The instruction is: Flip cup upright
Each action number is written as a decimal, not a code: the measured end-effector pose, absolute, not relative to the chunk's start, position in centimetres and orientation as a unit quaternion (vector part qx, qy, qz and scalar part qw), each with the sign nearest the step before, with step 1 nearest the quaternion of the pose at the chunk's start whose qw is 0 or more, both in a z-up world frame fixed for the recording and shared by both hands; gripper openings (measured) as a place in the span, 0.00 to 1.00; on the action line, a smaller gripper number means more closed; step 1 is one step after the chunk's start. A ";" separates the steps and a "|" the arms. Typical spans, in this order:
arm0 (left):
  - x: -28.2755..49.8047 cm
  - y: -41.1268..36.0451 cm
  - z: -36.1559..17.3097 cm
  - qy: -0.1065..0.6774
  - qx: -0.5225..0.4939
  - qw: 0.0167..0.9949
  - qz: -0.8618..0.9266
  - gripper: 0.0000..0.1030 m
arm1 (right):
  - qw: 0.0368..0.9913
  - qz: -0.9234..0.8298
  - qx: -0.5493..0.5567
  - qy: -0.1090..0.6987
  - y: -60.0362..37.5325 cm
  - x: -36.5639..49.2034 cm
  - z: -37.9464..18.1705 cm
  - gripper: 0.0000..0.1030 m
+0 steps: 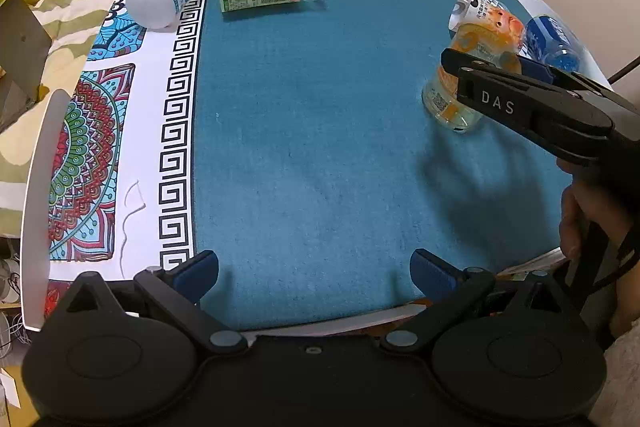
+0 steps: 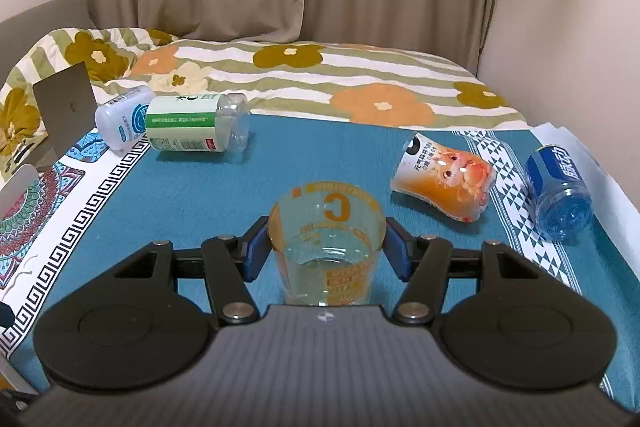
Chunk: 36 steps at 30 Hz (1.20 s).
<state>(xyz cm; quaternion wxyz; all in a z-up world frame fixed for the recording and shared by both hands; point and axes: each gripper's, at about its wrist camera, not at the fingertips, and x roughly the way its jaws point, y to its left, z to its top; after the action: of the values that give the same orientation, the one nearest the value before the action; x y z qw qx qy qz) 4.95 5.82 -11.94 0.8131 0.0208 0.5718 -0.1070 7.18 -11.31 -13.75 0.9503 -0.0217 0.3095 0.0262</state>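
Observation:
A clear cup with orange print (image 2: 327, 247) stands upright on the blue cloth, mouth up, between my right gripper's blue pads. My right gripper (image 2: 326, 251) is shut on the cup at its upper wall. In the left wrist view the same cup (image 1: 456, 95) shows at the right, partly hidden by the right gripper (image 1: 516, 83). My left gripper (image 1: 314, 273) is open and empty, low over the near edge of the blue cloth (image 1: 312, 131).
Several cups lie on their sides: a green-labelled one (image 2: 196, 123) and a white one (image 2: 122, 117) at the far left, an orange cat-print one (image 2: 444, 175) and a blue one (image 2: 558, 187) at the right. A flowered blanket (image 2: 360, 79) lies beyond; a wall is at right.

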 end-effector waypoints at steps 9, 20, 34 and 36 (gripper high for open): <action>4.6 5.2 -11.0 0.560 0.028 0.823 -0.096 1.00 | 0.944 0.021 0.006 0.330 -12.4 7.3 -13.4 0.95; 3.9 3.8 -5.7 0.510 0.027 0.856 -0.083 1.00 | 0.937 0.036 0.020 0.346 -15.4 5.9 -7.4 1.00; 1.9 1.7 -0.4 0.408 0.035 0.912 -0.037 1.00 | 0.914 0.011 -0.016 0.406 -21.0 1.5 -0.4 1.00; 1.4 1.4 -0.4 0.402 0.034 0.914 -0.030 1.00 | 0.911 0.005 -0.016 0.412 -21.4 1.1 -0.5 1.00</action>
<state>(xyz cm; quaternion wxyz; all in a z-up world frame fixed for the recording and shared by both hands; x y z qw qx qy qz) 1.40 1.40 -0.36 0.9144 0.0340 0.4023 -0.0304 1.14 -21.44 -0.46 0.9112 -0.0162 0.4117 0.0053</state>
